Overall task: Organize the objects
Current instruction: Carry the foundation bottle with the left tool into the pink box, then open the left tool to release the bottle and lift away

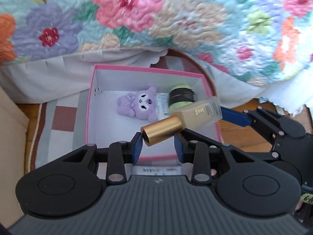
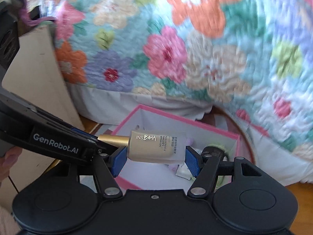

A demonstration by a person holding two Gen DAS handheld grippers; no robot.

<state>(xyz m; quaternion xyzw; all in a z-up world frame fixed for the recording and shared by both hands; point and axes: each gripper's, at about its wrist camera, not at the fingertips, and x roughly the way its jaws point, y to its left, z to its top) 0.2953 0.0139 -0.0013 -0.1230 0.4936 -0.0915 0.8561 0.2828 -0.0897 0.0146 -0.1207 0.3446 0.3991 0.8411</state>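
Left wrist view: the left gripper [image 1: 158, 140] closes its blue pads [image 1: 137, 146] narrowly around the gold cap [image 1: 162, 130] of a foundation bottle [image 1: 203, 112], one pad at each end of the cap's side. The bottle lies nearly level, cap toward the left, its frosted beige body pointing right, and hangs above the near right corner of an open pink-rimmed box [image 1: 92, 99]. The right gripper [image 1: 221, 107] comes in from the right edge, one blue finger reaching to the bottle's far end. Inside the box, on its white floor, a purple plush toy [image 1: 137, 105] lies near the middle; just right of it sits a white sachet [image 1: 161, 105], and a black jar with a green lid [image 1: 181, 96] rests against the right wall. The box stands on a checked mat [image 1: 62, 117] laid over a wooden floor [image 1: 244, 135], and a floral quilt [image 1: 127, 9] hangs behind the box's far edge.

Right wrist view: the right gripper [image 2: 154, 156] holds the foundation bottle [image 2: 156, 146] by its body, blue pads [image 2: 117, 160] pressed on both ends at a middling width. The gold cap [image 2: 115, 139] points left into the left gripper [image 2: 93, 139], whose black arm crosses from the left edge. The bottle hovers over the pink-rimmed box [image 2: 176, 119], where the black jar [image 2: 213, 151] shows at the right wall. Floral quilt [image 2: 195, 49] fills the background.
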